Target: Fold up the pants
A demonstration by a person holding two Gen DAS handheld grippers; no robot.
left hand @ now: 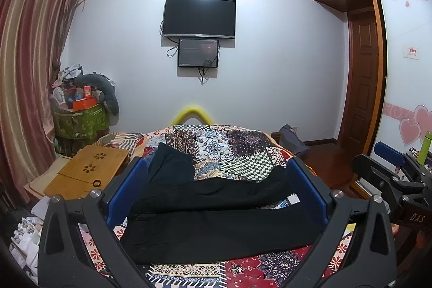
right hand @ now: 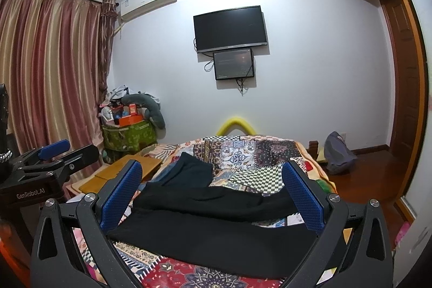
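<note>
Pants: I see black, matte pants (left hand: 216, 220) lying across the patchwork bedspread (left hand: 232, 150), legs loosely doubled.
Room: bare bedspread lies beyond the pants.
Left gripper (left hand: 217, 188): jaws apart, hovering above the pants.
Right gripper (right hand: 213, 193): jaws apart, beside it, level.

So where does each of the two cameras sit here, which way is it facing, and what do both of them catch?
Left wrist: sits on the left claw, looks along the bed toward the TV wall; its open blue fingers frame the black pants, and the right claw shows at the right edge.
Right wrist: sits on the right claw, same heading; the left claw shows at the left edge.
Shared: pants, patterned quilt, TV, curtains.
</note>
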